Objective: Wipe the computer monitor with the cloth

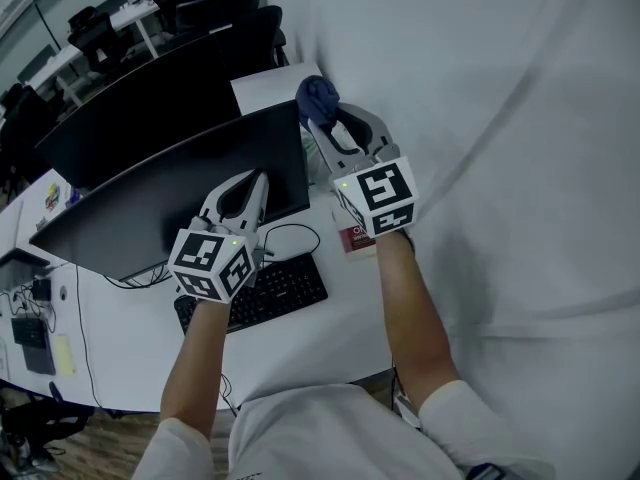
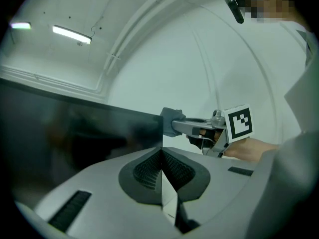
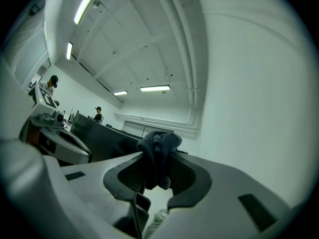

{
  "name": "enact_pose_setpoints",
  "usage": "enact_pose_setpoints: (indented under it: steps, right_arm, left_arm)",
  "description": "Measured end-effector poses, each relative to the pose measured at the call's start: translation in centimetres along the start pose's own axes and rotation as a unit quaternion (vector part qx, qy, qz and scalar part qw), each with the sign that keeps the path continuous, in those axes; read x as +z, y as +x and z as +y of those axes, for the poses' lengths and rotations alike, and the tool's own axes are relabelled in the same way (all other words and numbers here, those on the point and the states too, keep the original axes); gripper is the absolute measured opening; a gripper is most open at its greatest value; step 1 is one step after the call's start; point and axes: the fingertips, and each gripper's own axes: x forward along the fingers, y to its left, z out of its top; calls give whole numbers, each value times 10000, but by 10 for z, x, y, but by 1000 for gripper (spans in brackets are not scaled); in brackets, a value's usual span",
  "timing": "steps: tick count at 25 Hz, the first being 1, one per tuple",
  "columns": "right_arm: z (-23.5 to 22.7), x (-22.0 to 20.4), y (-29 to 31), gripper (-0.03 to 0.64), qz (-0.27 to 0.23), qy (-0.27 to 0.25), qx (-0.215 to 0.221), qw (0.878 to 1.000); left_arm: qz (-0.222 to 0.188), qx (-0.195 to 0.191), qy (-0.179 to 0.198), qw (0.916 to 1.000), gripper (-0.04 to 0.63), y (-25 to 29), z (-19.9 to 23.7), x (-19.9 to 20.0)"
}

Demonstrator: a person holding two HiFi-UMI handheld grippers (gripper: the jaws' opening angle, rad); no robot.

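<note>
The dark monitor (image 1: pixel 180 198) stands on the white desk (image 1: pixel 330 328), its screen facing me. A bunched dark blue cloth (image 1: pixel 318 95) sits at the monitor's top right corner, with my right gripper (image 1: pixel 326 120) shut on it. In the right gripper view the cloth (image 3: pixel 158 151) fills the gap between the jaws, with the monitor's top edge (image 3: pixel 109 136) behind it. My left gripper (image 1: pixel 258 180) is in front of the screen's lower right part, jaws together with nothing seen between them. From the left gripper view (image 2: pixel 162 156) I see the screen's right edge (image 2: pixel 158 128) and the cloth (image 2: pixel 172 121) beside it.
A black keyboard (image 1: pixel 262 293) lies under the monitor, with a cable looping beside it. A small red and white box (image 1: pixel 356 238) lies at the desk's right edge. A white wall (image 1: pixel 500 118) rises close on the right. More dark monitors and chairs (image 1: pixel 150 28) stand behind.
</note>
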Motion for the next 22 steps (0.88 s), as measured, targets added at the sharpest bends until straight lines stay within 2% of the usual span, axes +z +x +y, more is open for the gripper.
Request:
enact_pose_setpoints:
  steps: [6,12,22]
  right_arm:
    - [11,-16,1,121,182,-298,70,9994]
    - [20,-42,-3,121,372,-110,161,9991]
    - [43,-113,-14,121,829,277,287,9958]
  left_arm:
    - [111,-2,-31,9999,11,3,1,-12]
    - [229,-49,-77,9997,11,6,0,-28]
    - [492,-59,-115,9987,11,10,-2,-63]
